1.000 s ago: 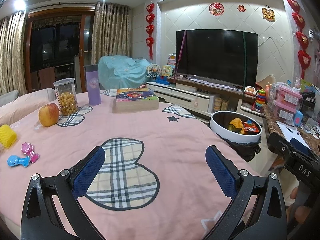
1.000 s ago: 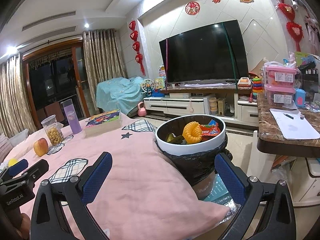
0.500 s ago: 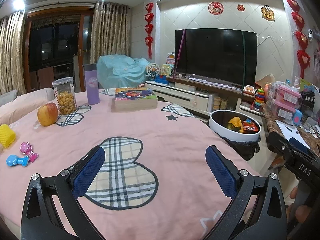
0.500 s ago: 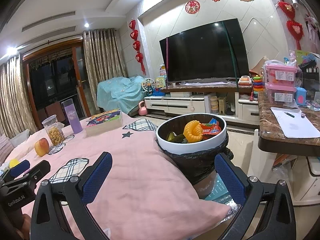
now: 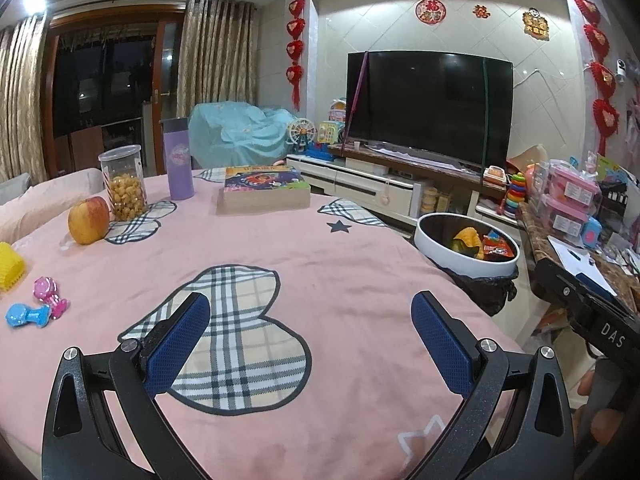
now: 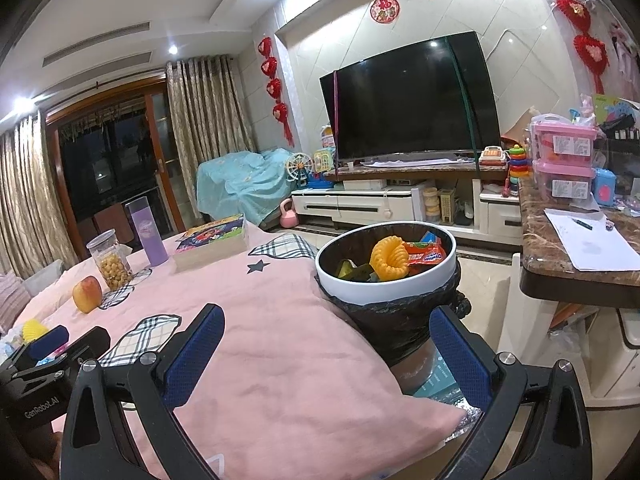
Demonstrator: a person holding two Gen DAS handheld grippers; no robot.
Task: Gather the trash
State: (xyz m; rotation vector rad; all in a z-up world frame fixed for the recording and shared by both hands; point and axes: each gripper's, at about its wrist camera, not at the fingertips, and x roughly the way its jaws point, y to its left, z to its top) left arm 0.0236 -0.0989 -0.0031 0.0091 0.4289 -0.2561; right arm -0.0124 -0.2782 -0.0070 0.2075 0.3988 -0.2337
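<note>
Both claws empty over the table
Left gripper (image 5: 310,330) and right gripper (image 6: 326,342) gape apart; bin (image 6: 386,294) centre frame holds wrappers (image 6: 424,254).

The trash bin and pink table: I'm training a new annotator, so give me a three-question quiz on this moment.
1. True or false: the left gripper holds a wrapper.
2. What sits in the trash bin beside the red snack wrapper? A) apple B) orange ring toy C) purple bottle
3. Fill in: the apple rests beside the clear ___ of snacks.

Key: 1 false, both the left and the right gripper are open and empty; 2 B, the orange ring toy; 3 jar.
</note>
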